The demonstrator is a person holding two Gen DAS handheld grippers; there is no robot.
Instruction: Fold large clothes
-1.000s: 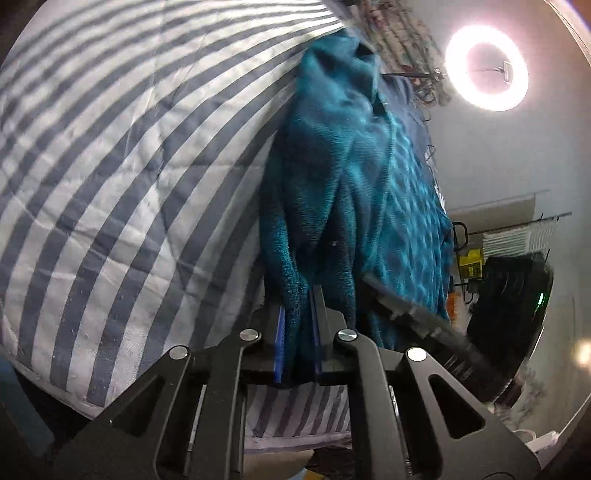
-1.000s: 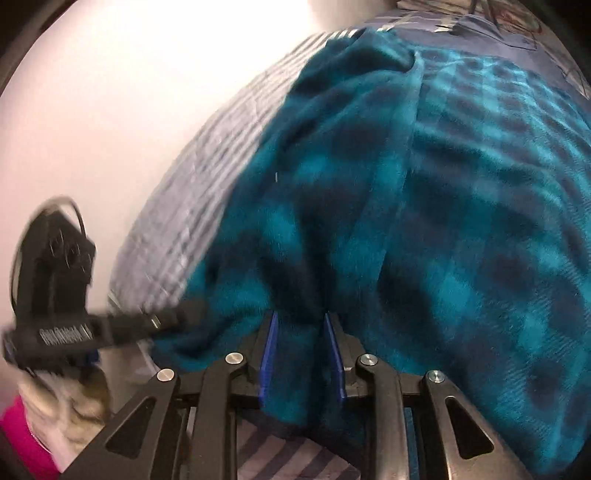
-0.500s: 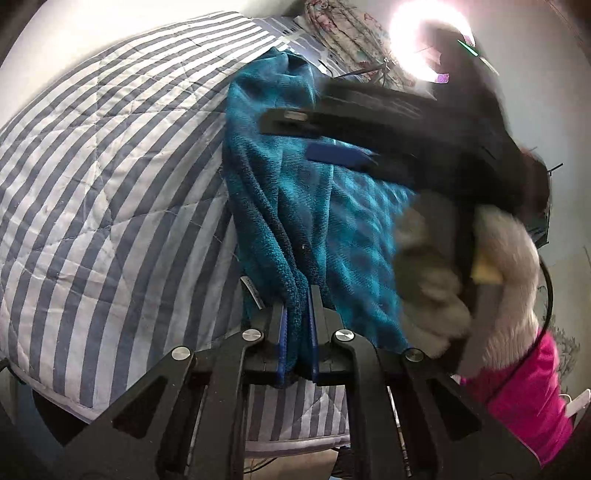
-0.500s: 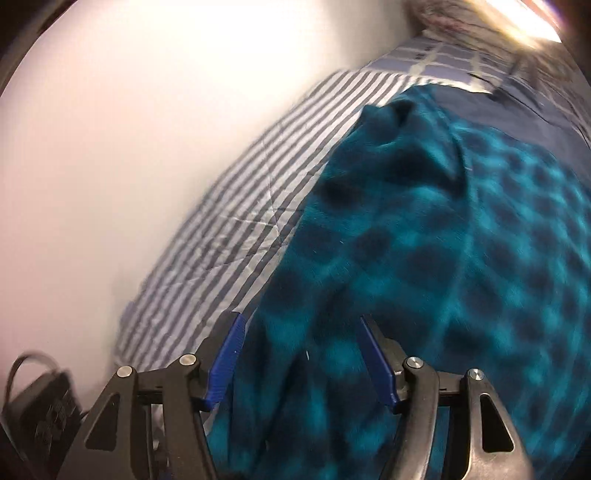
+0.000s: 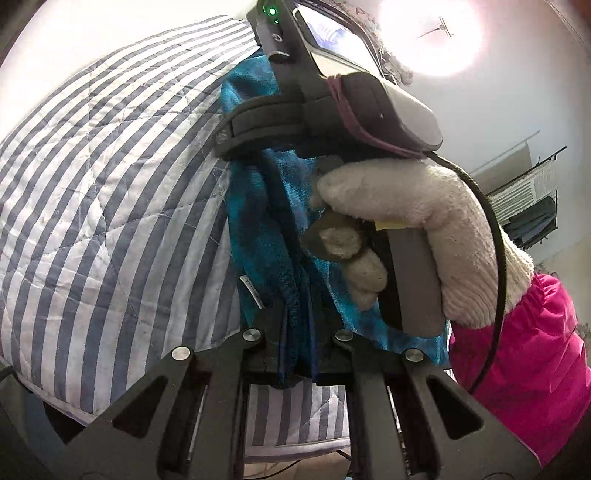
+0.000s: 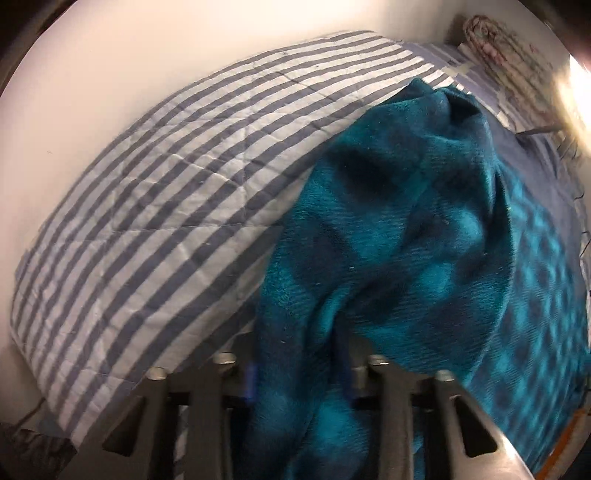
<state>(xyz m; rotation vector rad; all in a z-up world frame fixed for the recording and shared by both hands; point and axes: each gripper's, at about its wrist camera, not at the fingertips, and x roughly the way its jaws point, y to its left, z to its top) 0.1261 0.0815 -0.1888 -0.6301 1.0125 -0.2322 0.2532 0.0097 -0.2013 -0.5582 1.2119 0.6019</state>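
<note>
A teal checked fleece garment (image 6: pixel 406 236) lies bunched on a striped bed, and it also shows in the left wrist view (image 5: pixel 255 221). My left gripper (image 5: pixel 298 332) is shut on a fold of the garment's edge. My right gripper (image 6: pixel 299 373) has its jaws closing around a thick bunch of the fleece, which fills the gap between them. In the left wrist view the right gripper's body (image 5: pixel 332 110), held by a gloved hand (image 5: pixel 413 206), sits just above and ahead of the left one and hides much of the garment.
The blue-and-white striped quilt (image 5: pixel 92 192) covers the bed and also shows in the right wrist view (image 6: pixel 166 206); its edge drops off near me. A white wall runs behind the bed. A ring light (image 5: pixel 432 33) glares at upper right. A pink sleeve (image 5: pixel 524 354) is at right.
My right gripper let go of the fleece, opened, moved across in front of the left gripper, and now has closed in around a new bunch. My left gripper kept its hold.
</note>
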